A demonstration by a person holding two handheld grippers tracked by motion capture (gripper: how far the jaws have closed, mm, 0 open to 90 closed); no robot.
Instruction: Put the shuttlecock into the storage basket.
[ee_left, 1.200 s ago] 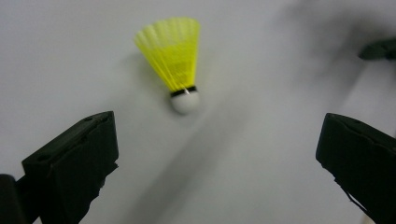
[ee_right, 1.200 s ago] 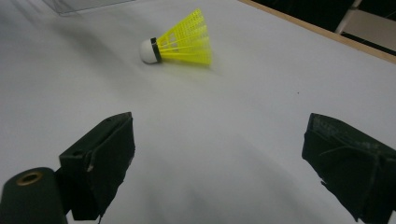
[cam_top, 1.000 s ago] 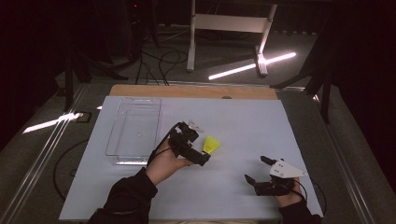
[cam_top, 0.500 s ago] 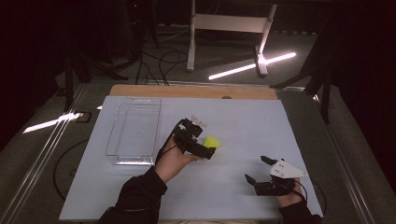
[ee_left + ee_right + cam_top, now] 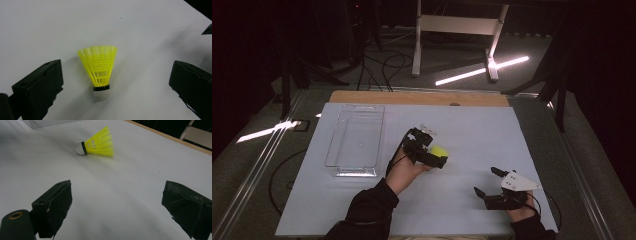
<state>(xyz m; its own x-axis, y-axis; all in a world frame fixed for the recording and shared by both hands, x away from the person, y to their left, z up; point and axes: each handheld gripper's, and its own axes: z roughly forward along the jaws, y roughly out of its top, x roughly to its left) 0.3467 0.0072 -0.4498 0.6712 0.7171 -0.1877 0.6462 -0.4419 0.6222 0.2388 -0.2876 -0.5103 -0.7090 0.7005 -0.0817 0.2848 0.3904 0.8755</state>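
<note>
A yellow shuttlecock (image 5: pixel 99 67) lies on its side on the white table (image 5: pixel 472 135), near the centre, with the left gripper (image 5: pixel 438 159) poised directly over it, jaws spread wide on either side and touching nothing. At about four o'clock from it, well apart, the right gripper (image 5: pixel 486 181) sits low over the table, jaws likewise wide and empty. A clear tray (image 5: pixel 355 140) stands at nine o'clock.
</note>
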